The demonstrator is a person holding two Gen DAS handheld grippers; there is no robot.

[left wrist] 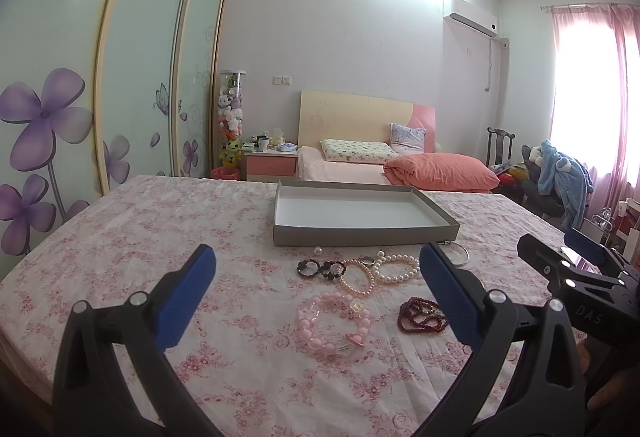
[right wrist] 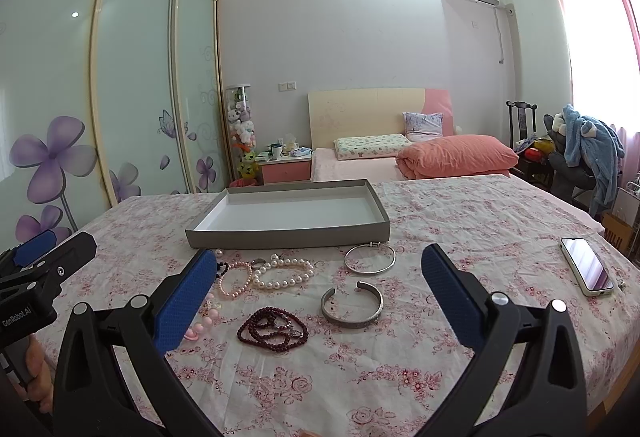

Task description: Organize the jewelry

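**Jewelry sort: not yet begun**

My left tongs (left wrist: 318, 277) and right tongs (right wrist: 318, 277) hang spread, holding nothing. Ahead, pink bead bracelet (left wrist: 334, 323), white pearl bracelet (right wrist: 282, 273), dark red bead strand (right wrist: 274, 329) and silver cuff bangle (right wrist: 352, 307) lie loose on the floral-clothed surface (right wrist: 460, 229). The shallow grey cardboard tray (right wrist: 288, 235) holds nothing; everything remains to place.

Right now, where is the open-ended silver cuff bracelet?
In the right wrist view, the silver cuff bracelet lies on the floral cloth, right of the dark red bead strand, below the thin silver bangle.

black bead bracelet (right wrist: 222, 268) — half hidden | pink bead bracelet (right wrist: 202, 321) — mostly hidden
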